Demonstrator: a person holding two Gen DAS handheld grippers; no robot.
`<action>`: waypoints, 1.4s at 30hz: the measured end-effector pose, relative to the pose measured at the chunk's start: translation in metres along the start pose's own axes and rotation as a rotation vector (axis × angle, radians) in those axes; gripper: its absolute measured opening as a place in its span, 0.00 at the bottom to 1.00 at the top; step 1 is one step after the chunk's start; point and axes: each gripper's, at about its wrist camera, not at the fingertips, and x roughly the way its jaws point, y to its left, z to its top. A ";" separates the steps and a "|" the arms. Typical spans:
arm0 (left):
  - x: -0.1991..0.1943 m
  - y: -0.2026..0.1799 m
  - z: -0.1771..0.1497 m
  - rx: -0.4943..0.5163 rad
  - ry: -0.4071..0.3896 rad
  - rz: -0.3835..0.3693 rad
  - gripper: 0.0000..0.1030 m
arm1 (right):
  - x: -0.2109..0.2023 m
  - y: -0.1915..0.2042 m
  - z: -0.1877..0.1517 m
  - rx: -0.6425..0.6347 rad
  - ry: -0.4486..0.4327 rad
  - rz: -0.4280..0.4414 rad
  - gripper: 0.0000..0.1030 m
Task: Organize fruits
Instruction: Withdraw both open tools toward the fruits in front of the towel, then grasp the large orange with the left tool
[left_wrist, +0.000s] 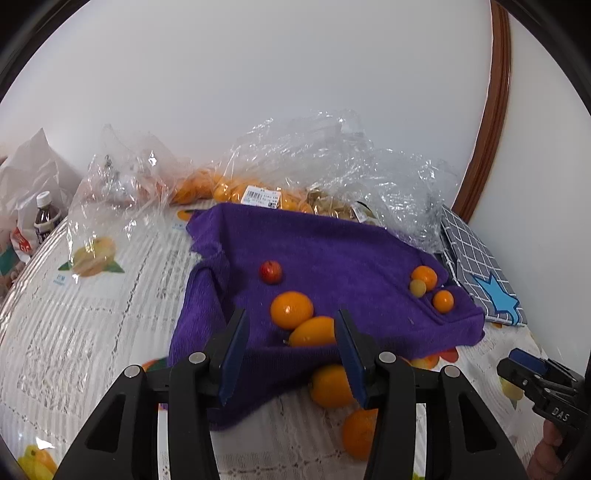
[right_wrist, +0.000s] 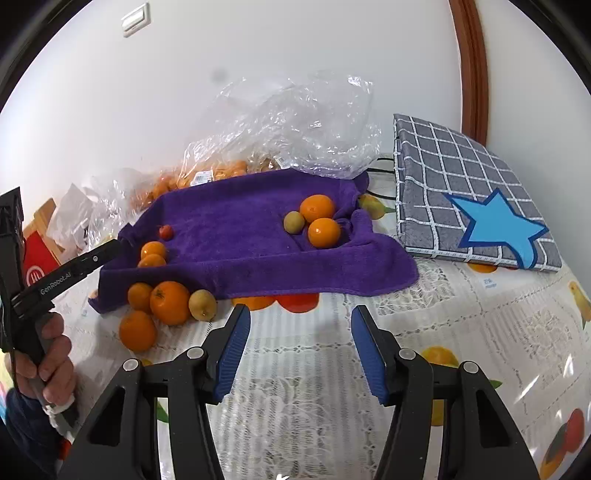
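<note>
On the surface (right_wrist: 461, 325), fruit lies scattered over and beside a purple towel (right_wrist: 240, 236).

The left gripper (left_wrist: 291, 354) hangs over the towel's near left edge, fingers apart with nothing clamped; an orange (left_wrist: 313, 331) shows between them and another (left_wrist: 330, 384) lies just below, so this looks like a lineup for the next pick. The right gripper (right_wrist: 299, 354) hovers over bare cloth nearer the camera, fingers apart and empty. At the towel's far right, 2 oranges (right_wrist: 317, 208) and 1 green fruit (right_wrist: 294, 221) sit touching, seemingly a sorted group. About 5 fruits (right_wrist: 170, 302) crowd the near left corner, some off the towel, and a small red fruit (right_wrist: 166, 232) lies apart. Behind, clear bags (right_wrist: 288, 125) hold more oranges. A checked pouch (right_wrist: 461, 177) sits far right, contents hidden.
</note>
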 end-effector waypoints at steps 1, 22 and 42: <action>0.000 0.000 -0.001 -0.002 0.005 -0.004 0.44 | 0.001 -0.002 -0.001 -0.006 0.003 -0.005 0.56; 0.004 -0.038 -0.039 0.107 0.248 -0.208 0.44 | 0.014 -0.031 -0.016 0.014 0.076 0.069 0.56; -0.018 0.011 -0.023 -0.068 0.080 -0.047 0.38 | 0.040 0.006 -0.010 -0.092 0.164 0.133 0.51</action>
